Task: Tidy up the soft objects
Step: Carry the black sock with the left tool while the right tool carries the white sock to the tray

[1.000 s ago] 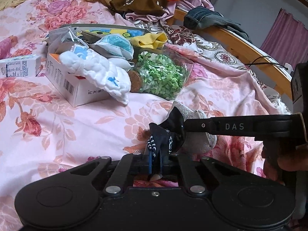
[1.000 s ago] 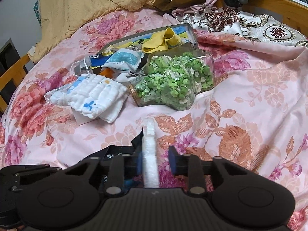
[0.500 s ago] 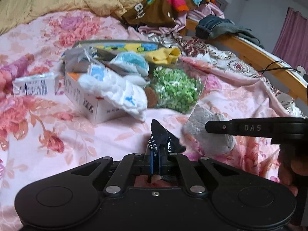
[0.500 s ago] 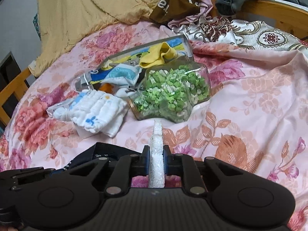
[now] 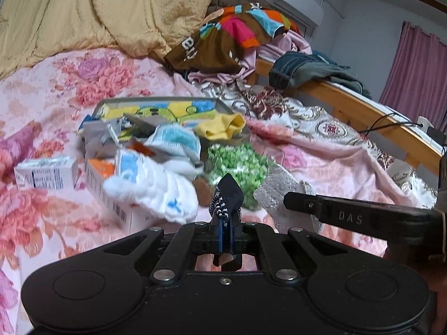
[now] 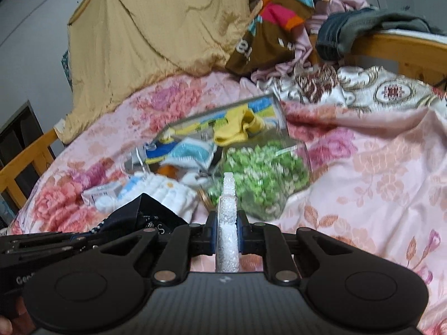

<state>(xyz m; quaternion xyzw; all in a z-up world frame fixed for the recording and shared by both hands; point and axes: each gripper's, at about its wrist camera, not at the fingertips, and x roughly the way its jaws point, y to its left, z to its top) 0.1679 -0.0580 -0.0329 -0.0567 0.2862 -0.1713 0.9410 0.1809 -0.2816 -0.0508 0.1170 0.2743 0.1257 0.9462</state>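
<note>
**Both grippers clamped on soft pieces above the floral bed**

We have the dark navy cloth (image 5: 226,195) pinched in the left gripper (image 5: 226,223), jaws drawn together on it; it stands up in a point, with white-dotted trim down its near edge. In the right gripper (image 6: 227,223) we see the white foam piece (image 6: 227,223) held upright, jaws tight against both its sides, its surface grainy and its top narrow. Both pieces sit just in front of the jar of green bits (image 5: 237,164), which lies on its side on the pink floral bedspread (image 5: 56,209).

Left of the jar we find the white quilted cloth (image 5: 156,192) draped over a white box (image 5: 111,195); behind the jar, the yellow cloth (image 5: 220,128) rests on a flat cartoon-print tin (image 5: 156,106).

Compared with a second ago, we have both tools raised and tilted back: the tan blanket (image 6: 156,33) and clothes pile (image 5: 234,36) beyond the jar now fill more of the view.
</note>
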